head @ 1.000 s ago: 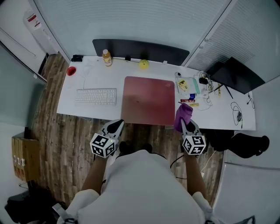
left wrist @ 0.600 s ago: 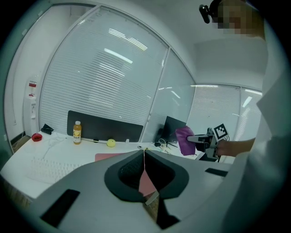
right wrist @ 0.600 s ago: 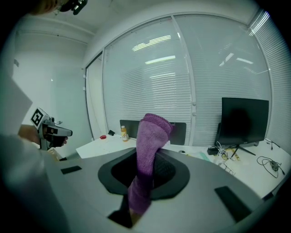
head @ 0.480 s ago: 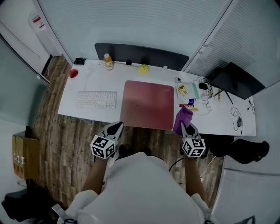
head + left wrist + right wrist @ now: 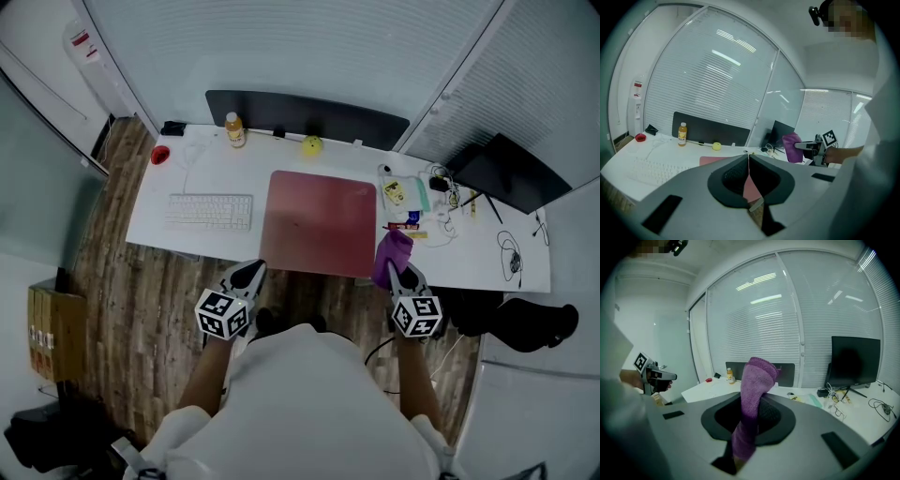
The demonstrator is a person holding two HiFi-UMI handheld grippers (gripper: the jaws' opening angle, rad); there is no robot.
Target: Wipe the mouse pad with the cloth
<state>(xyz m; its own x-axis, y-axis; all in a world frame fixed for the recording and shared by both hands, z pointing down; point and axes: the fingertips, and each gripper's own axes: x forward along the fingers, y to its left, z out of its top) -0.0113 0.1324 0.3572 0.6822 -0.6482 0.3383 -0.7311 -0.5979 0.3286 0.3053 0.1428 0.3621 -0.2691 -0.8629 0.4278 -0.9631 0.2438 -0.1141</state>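
Observation:
A dull red mouse pad [image 5: 322, 221] lies flat in the middle of the white desk [image 5: 187, 239]. My right gripper [image 5: 398, 270] is shut on a purple cloth [image 5: 392, 256], held over the desk's front edge just right of the pad. In the right gripper view the cloth [image 5: 752, 399] stands up between the jaws. My left gripper [image 5: 246, 275] is shut and holds nothing, off the desk's front edge by the pad's left corner. In the left gripper view the pad [image 5: 715, 161] shows past the closed jaws, and the cloth [image 5: 791, 147] at the right.
A white keyboard [image 5: 209, 211] lies left of the pad. A drink bottle [image 5: 235, 130], a yellow ball [image 5: 310, 144] and a red dish [image 5: 159, 155] stand along the back. Small items and cables [image 5: 422, 198] crowd the right side, by a dark monitor [image 5: 507, 172]. Wooden floor [image 5: 141, 300] lies below.
The view has shifted slightly. Both grippers stay at the desk's front edge, and the right one still holds the cloth.

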